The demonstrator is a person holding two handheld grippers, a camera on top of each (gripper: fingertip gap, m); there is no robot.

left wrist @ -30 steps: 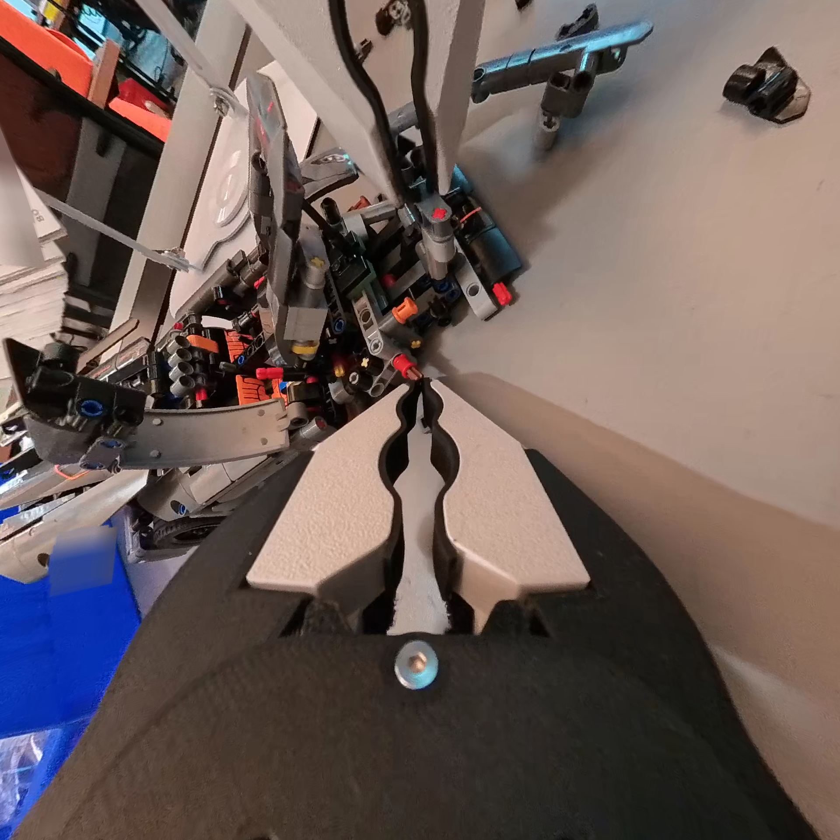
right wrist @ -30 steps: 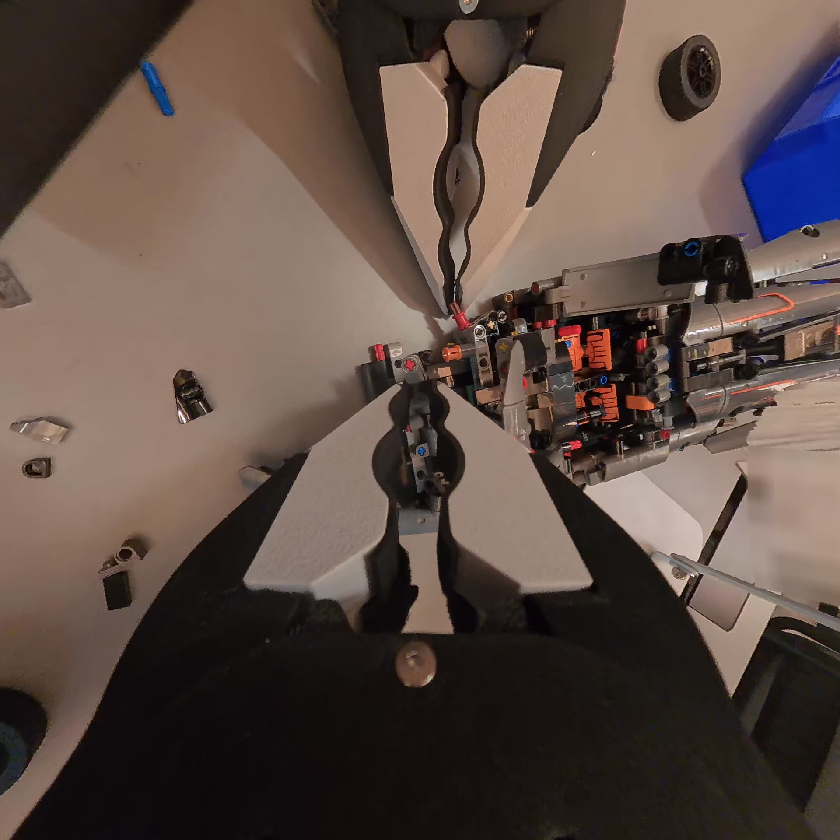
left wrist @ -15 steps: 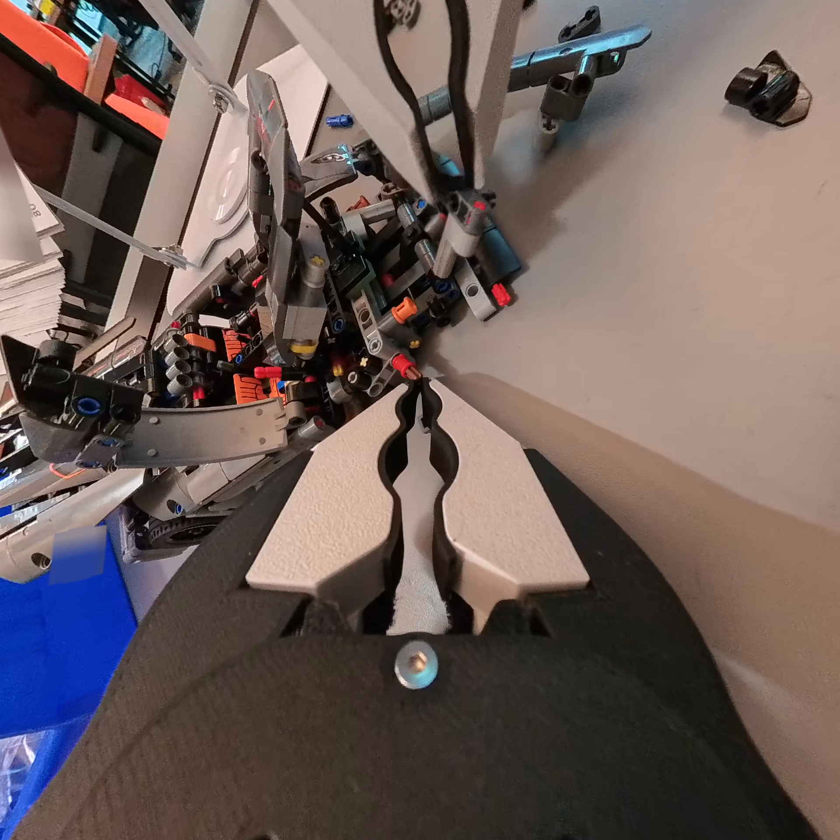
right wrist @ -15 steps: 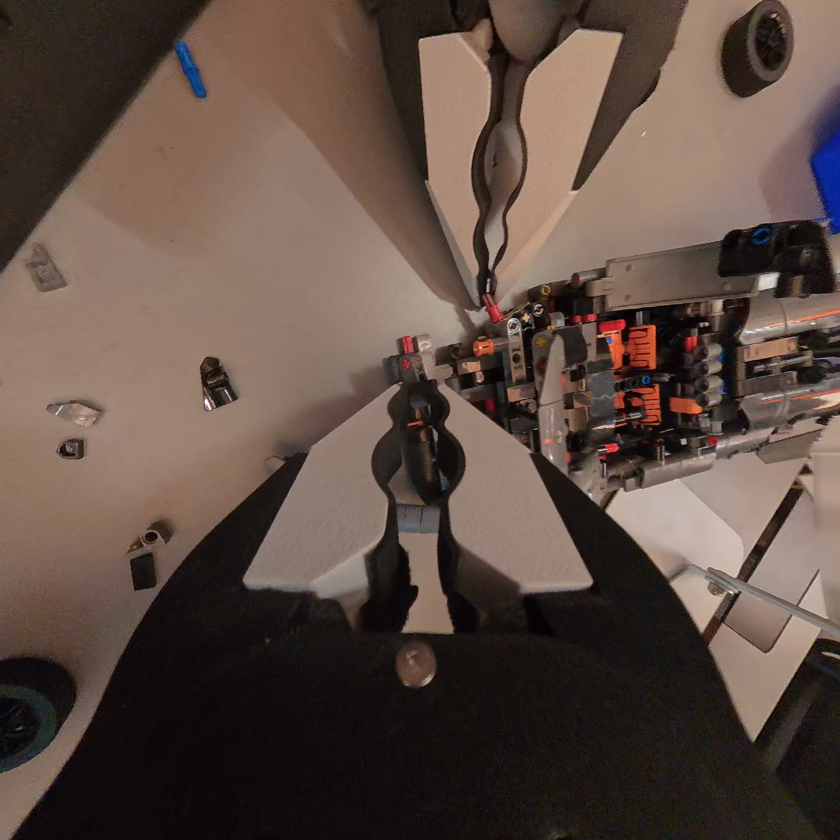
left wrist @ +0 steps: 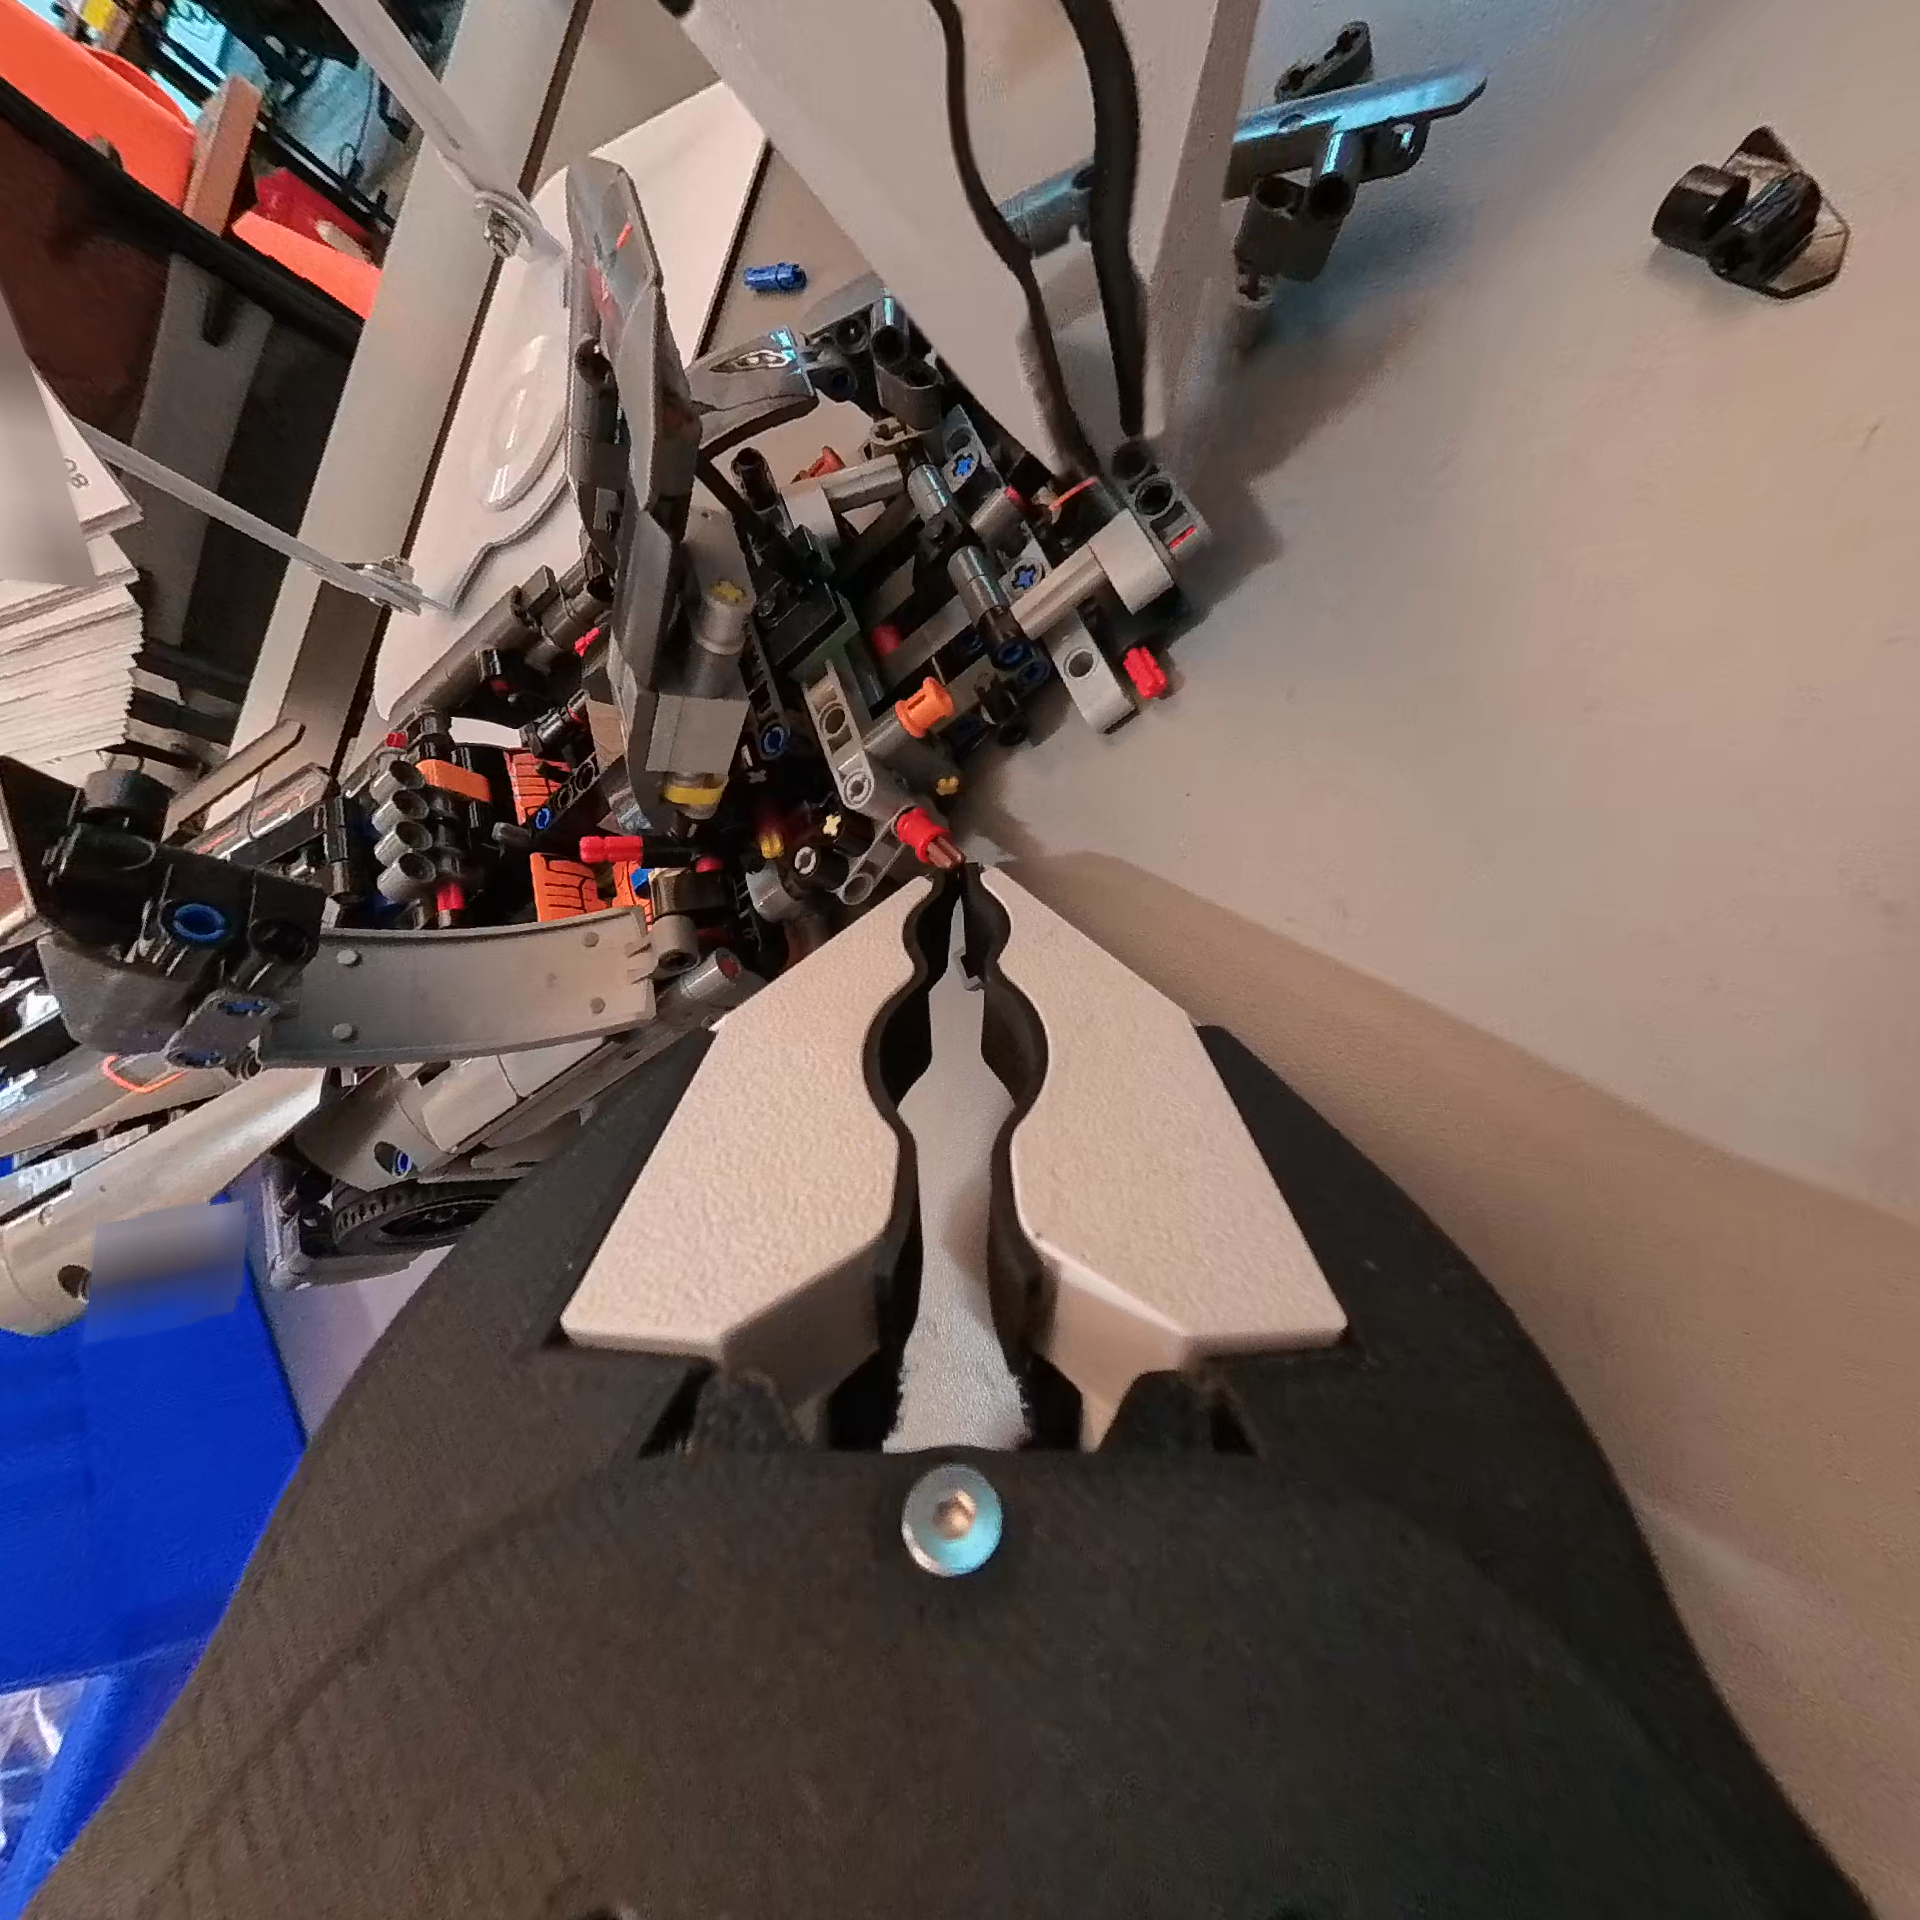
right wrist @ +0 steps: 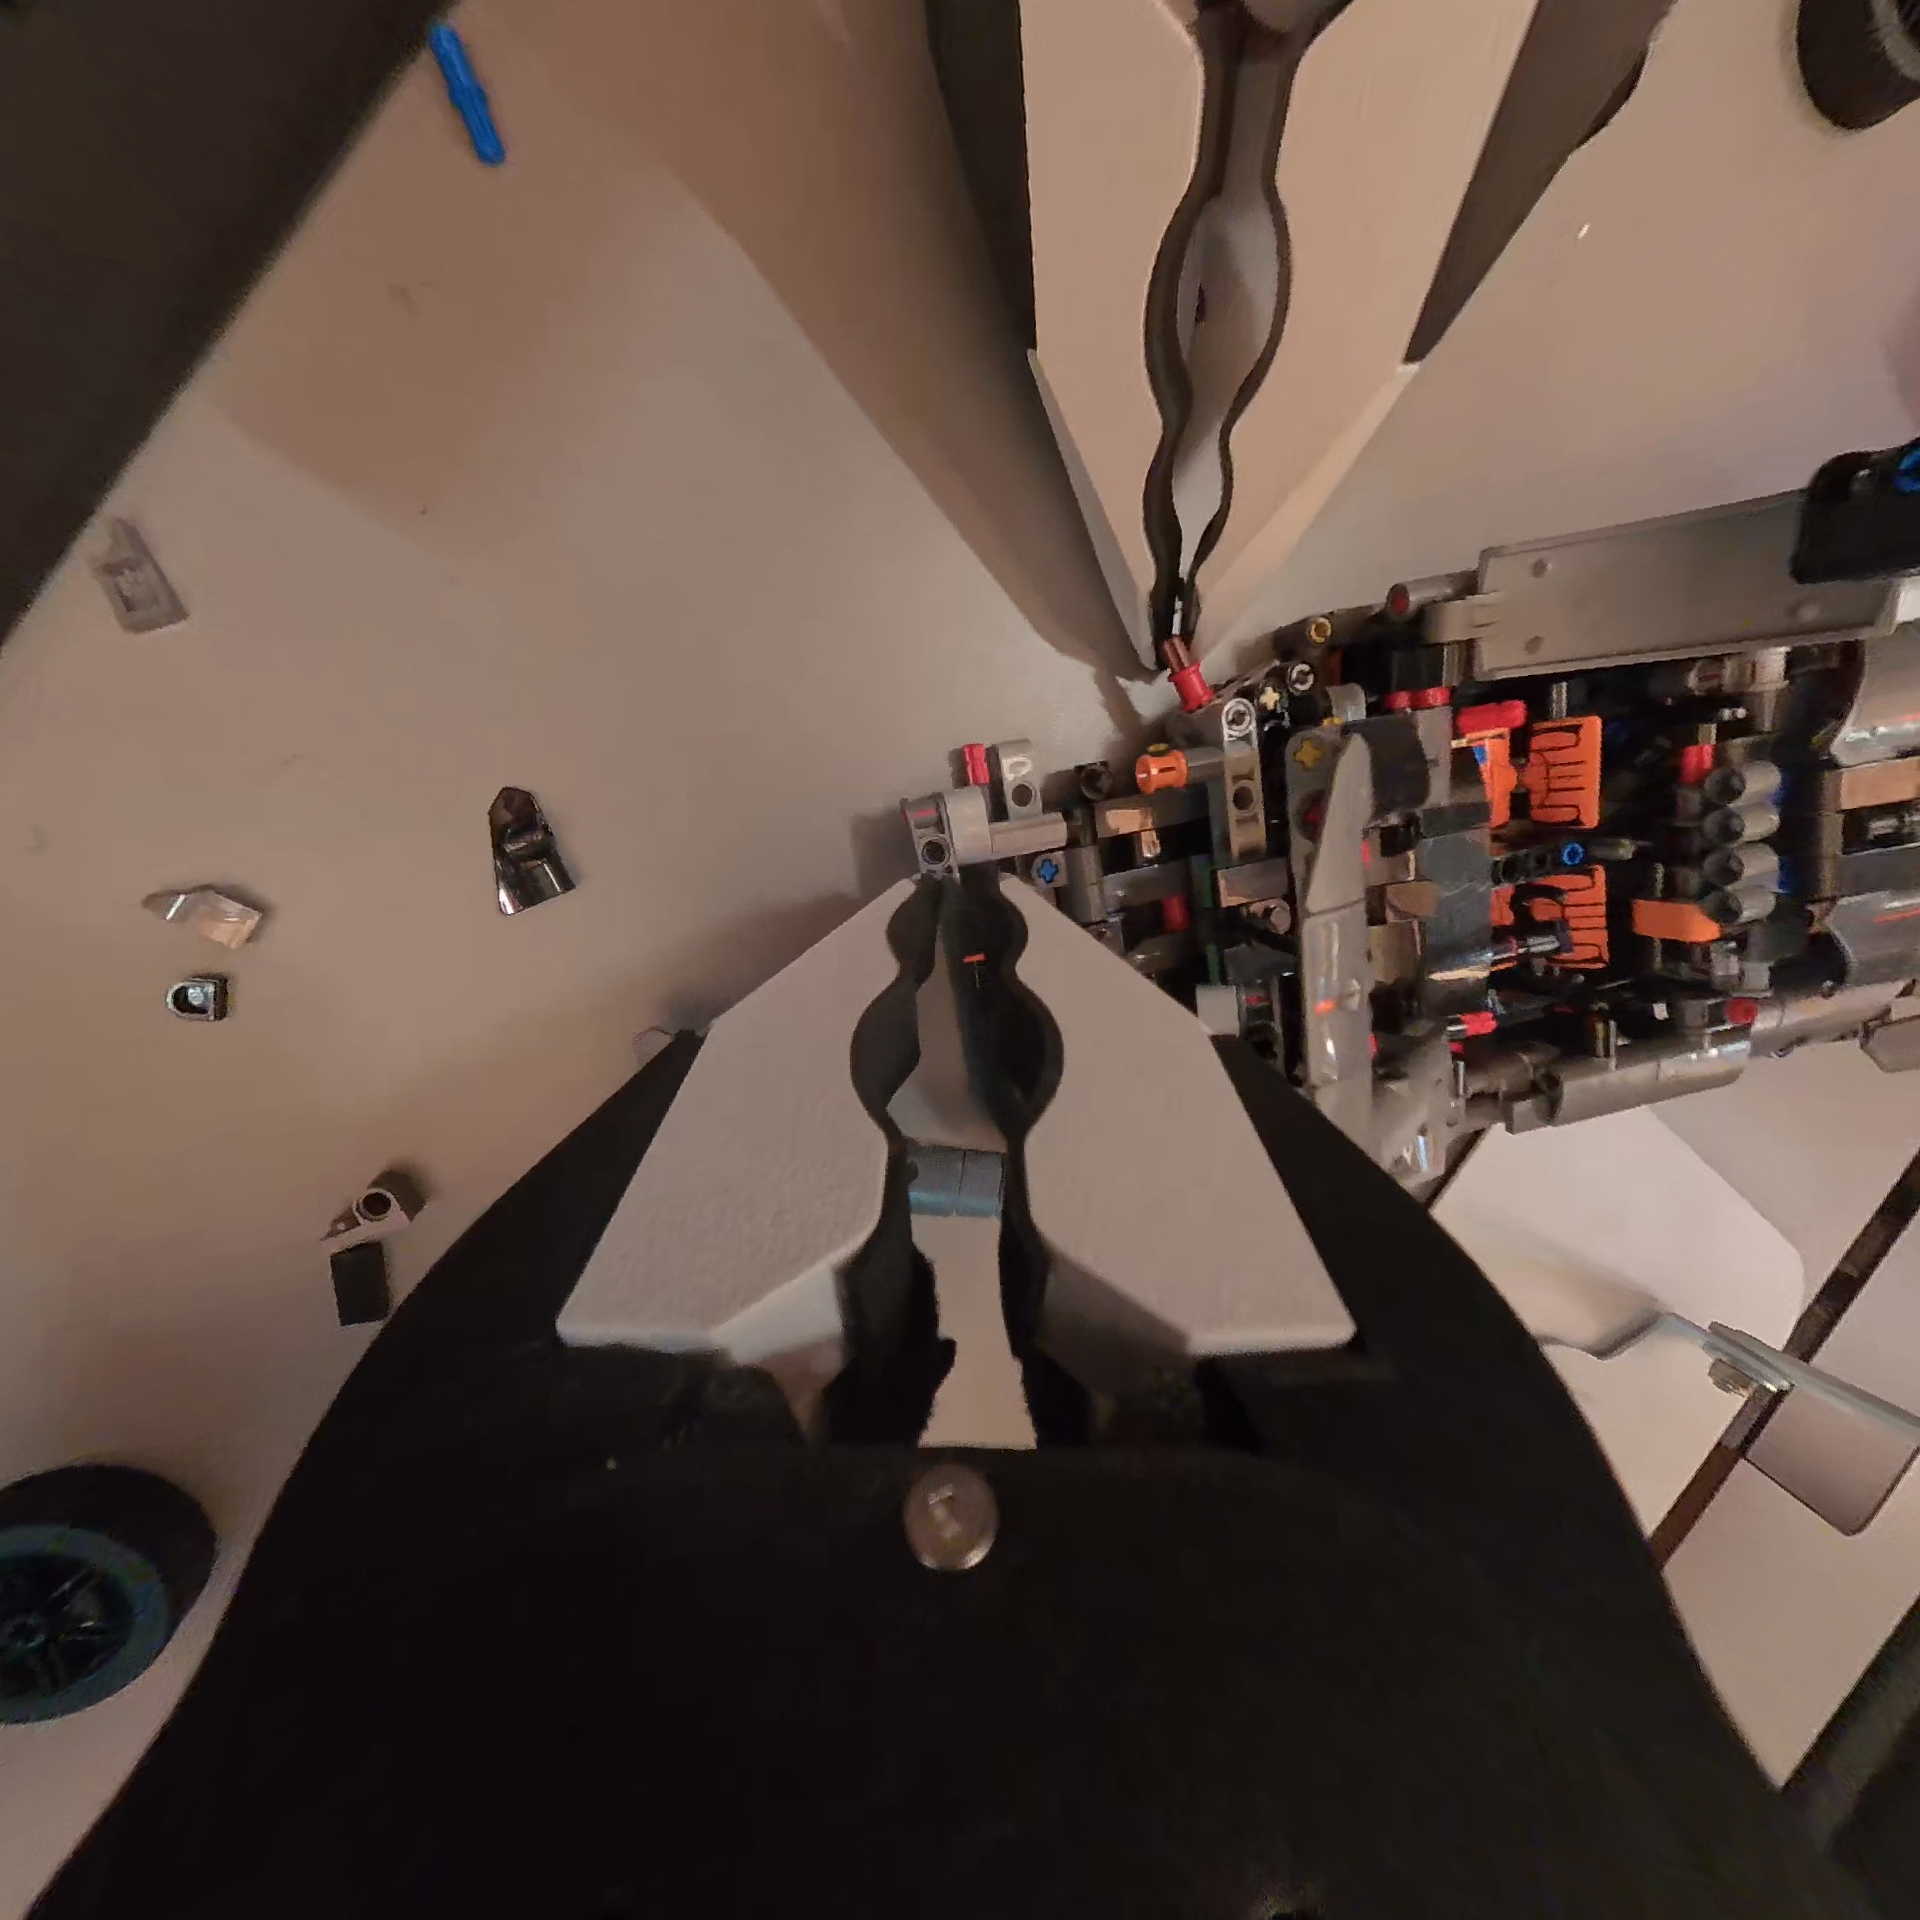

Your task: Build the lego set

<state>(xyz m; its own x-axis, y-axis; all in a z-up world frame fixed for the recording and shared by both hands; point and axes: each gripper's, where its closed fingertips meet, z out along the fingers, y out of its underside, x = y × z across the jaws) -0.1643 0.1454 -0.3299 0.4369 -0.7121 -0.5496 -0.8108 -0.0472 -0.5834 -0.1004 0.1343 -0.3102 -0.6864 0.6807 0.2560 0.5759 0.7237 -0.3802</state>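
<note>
The part-built grey, black and orange Lego car (left wrist: pixel 665 727) lies on the pale table (left wrist: pixel 1558 644), and it also shows in the right wrist view (right wrist: pixel 1507 883). My left gripper (left wrist: pixel 961 883) is shut on a red pin (left wrist: pixel 925 831) that sticks out of the car's near end. From the right wrist view the left gripper (right wrist: pixel 1174 634) comes in from the top, on that red pin (right wrist: pixel 1184 681). My right gripper (right wrist: pixel 961 894) is shut on a dark beam (right wrist: pixel 971 966) that carries a light grey connector (right wrist: pixel 951 831) at the car's end. It enters the left wrist view from the top (left wrist: pixel 1127 457).
Loose parts lie on the table: a blue pin (right wrist: pixel 468 94), a dark shiny piece (right wrist: pixel 530 852), a clear piece (right wrist: pixel 208 914), wheels (right wrist: pixel 83 1600), a black piece (left wrist: pixel 1745 223), a long silvery part (left wrist: pixel 1340 125). A blue bin (left wrist: pixel 125 1455) stands beside the car. My hands' fingertips stand some 7 cm from each other. From my right tips it is roughly 7 cm to the black piece (left wrist: pixel 1745 223); from my left, 12 cm. It turns up in the right wrist view (right wrist: pixel 541 831) as well.
My right gripper has shifted sideways along the car's end toward the open table, taking the grey connector part with it. My left gripper has stayed shut on the red pin.
</note>
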